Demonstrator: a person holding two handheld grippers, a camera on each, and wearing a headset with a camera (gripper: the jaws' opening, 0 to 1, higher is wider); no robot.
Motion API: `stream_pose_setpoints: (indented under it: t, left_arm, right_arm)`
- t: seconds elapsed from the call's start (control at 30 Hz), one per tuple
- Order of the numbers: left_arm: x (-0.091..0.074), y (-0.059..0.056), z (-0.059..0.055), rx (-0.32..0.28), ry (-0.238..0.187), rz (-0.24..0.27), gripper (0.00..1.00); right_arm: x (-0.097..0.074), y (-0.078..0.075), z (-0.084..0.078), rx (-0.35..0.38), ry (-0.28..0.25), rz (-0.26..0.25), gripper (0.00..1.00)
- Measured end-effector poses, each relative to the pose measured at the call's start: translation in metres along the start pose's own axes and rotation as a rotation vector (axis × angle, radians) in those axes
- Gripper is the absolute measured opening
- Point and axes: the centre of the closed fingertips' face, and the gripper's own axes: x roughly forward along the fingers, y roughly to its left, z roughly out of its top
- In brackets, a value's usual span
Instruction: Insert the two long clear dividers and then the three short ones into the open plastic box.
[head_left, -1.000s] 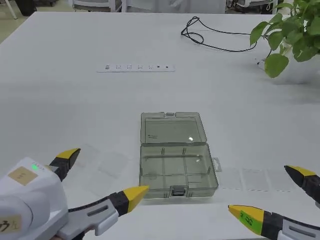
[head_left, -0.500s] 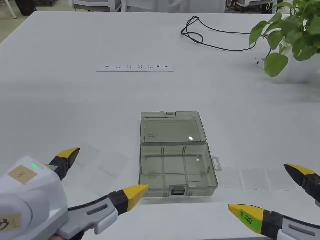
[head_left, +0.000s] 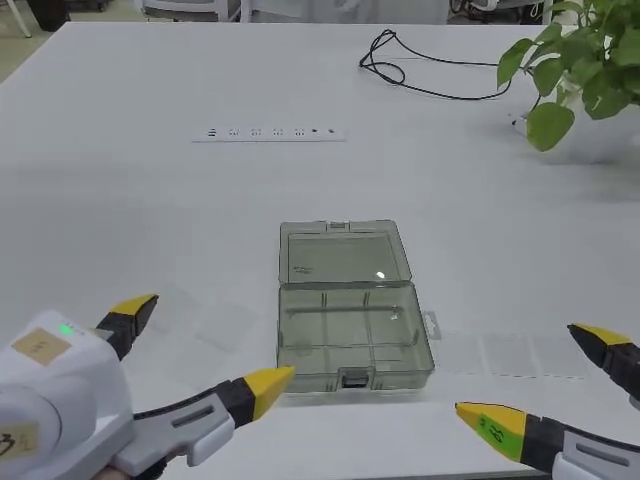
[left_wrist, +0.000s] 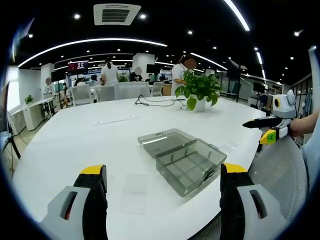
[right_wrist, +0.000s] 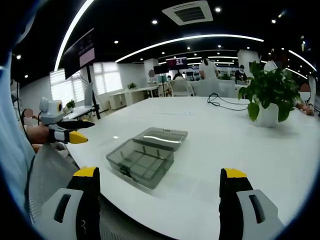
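Observation:
The smoky clear plastic box (head_left: 352, 335) lies open near the table's front edge, its lid (head_left: 343, 252) flat behind it. Faint lines cross the box's inside. Clear dividers lie flat on the table left of the box (head_left: 205, 322) and right of it (head_left: 510, 355). My left gripper (head_left: 205, 343) hovers open at the front left, over the left dividers. My right gripper (head_left: 537, 378) is open at the front right, near the right dividers. The left gripper view has the box (left_wrist: 187, 160) and a clear divider (left_wrist: 134, 192) ahead of its open jaws (left_wrist: 162, 172). The right gripper view sees the box (right_wrist: 142, 157).
A white power strip (head_left: 268, 133) lies mid-table, a black cable (head_left: 420, 70) loops at the far side, and a potted plant (head_left: 575, 70) stands at the far right. People move about in the office behind.

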Motion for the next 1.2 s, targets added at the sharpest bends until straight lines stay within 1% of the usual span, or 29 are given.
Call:
stream_pose_setpoints:
  t: [0.1, 0.17, 0.37, 0.53, 0.7, 0.8, 0.87, 0.9, 0.93, 0.97, 1.0, 1.03, 1.1, 1.13, 1.2]
  left_arm:
    - [0.000, 0.000, 0.001, -0.002, -0.003, 0.001, 0.97]
    - [0.000, 0.001, -0.001, 0.001, 0.010, 0.000, 0.96]
    - [0.000, 0.001, -0.002, -0.009, 0.014, -0.002, 0.96]
    - [0.001, 0.001, -0.006, -0.027, 0.038, -0.012, 0.97]
    - [0.002, 0.002, -0.007, -0.026, 0.056, -0.011, 0.97]
    - [0.002, 0.006, -0.008, -0.047, 0.062, -0.007, 0.97]
    - [0.002, 0.010, -0.010, -0.057, 0.075, 0.000, 0.98]
    - [0.002, 0.011, -0.012, -0.052, 0.083, 0.001, 0.98]
    - [0.002, 0.012, -0.012, -0.057, 0.085, 0.002, 0.98]
    - [0.001, 0.015, -0.014, -0.069, 0.096, 0.009, 0.98]
    - [0.001, 0.016, -0.015, -0.064, 0.103, 0.011, 0.98]
    - [0.002, 0.019, -0.017, -0.048, 0.118, 0.013, 0.98]
    - [0.002, 0.022, -0.020, -0.040, 0.144, 0.015, 0.98]
    - [0.003, 0.024, -0.019, -0.040, 0.143, 0.013, 0.98]
    - [0.004, 0.027, -0.022, -0.039, 0.164, 0.012, 0.98]
  right_arm:
    - [-0.001, -0.002, 0.001, 0.010, -0.003, -0.005, 1.00]
    - [-0.001, -0.003, 0.002, 0.024, -0.007, -0.007, 1.00]
    - [-0.002, -0.004, 0.004, 0.036, -0.018, -0.003, 1.00]
    - [-0.002, -0.004, 0.003, 0.036, -0.007, 0.008, 1.00]
    - [-0.002, -0.003, 0.002, 0.048, -0.001, 0.024, 1.00]
    - [-0.002, -0.004, 0.003, 0.052, 0.004, 0.032, 1.00]
    - [-0.002, -0.005, 0.004, 0.057, 0.004, 0.038, 1.00]
    - [-0.002, -0.006, 0.005, 0.052, 0.009, 0.041, 1.00]
    - [-0.002, -0.007, 0.006, 0.045, 0.009, 0.040, 1.00]
    - [-0.001, -0.009, 0.009, 0.035, 0.008, 0.042, 1.00]
    - [0.000, -0.011, 0.012, 0.028, 0.005, 0.039, 1.00]
    - [0.001, -0.013, 0.016, 0.021, 0.002, 0.043, 1.00]
    - [0.002, -0.015, 0.019, 0.011, 0.004, 0.045, 1.00]
    - [0.003, -0.015, 0.021, -0.003, 0.004, 0.050, 1.00]
    - [0.004, -0.014, 0.022, -0.016, 0.019, 0.059, 1.00]
